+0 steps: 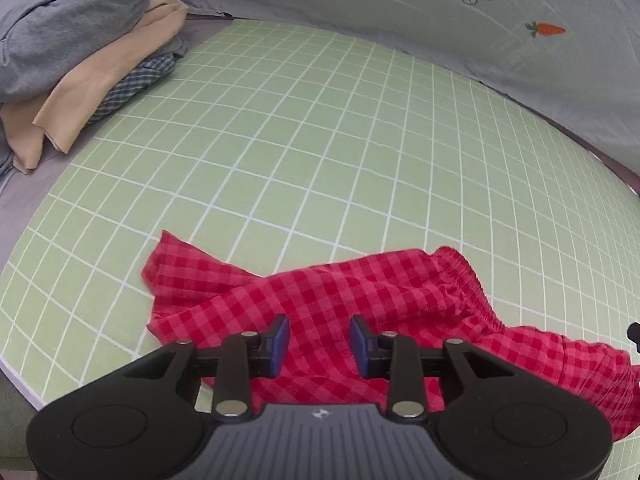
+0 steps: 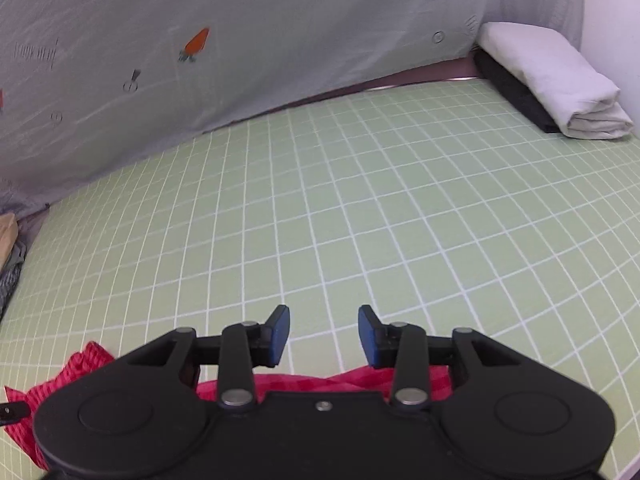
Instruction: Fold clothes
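A red checked garment (image 1: 360, 300) with a gathered elastic waistband lies crumpled on the green grid mat (image 1: 320, 140) at its near edge. My left gripper (image 1: 319, 338) hovers over the garment's middle, open, with only cloth showing between its blue pads. In the right wrist view the same red garment (image 2: 92, 364) peeks out under and to the left of my right gripper (image 2: 323, 334). That gripper is open above bare mat (image 2: 360, 200), just past the garment's far edge.
A heap of unfolded clothes, grey (image 1: 68, 36), beige and dark checked, sits at the mat's far left corner. A folded white cloth (image 2: 556, 80) on a dark folded one lies at the far right. A grey carrot-print sheet (image 2: 240, 40) rises behind the mat.
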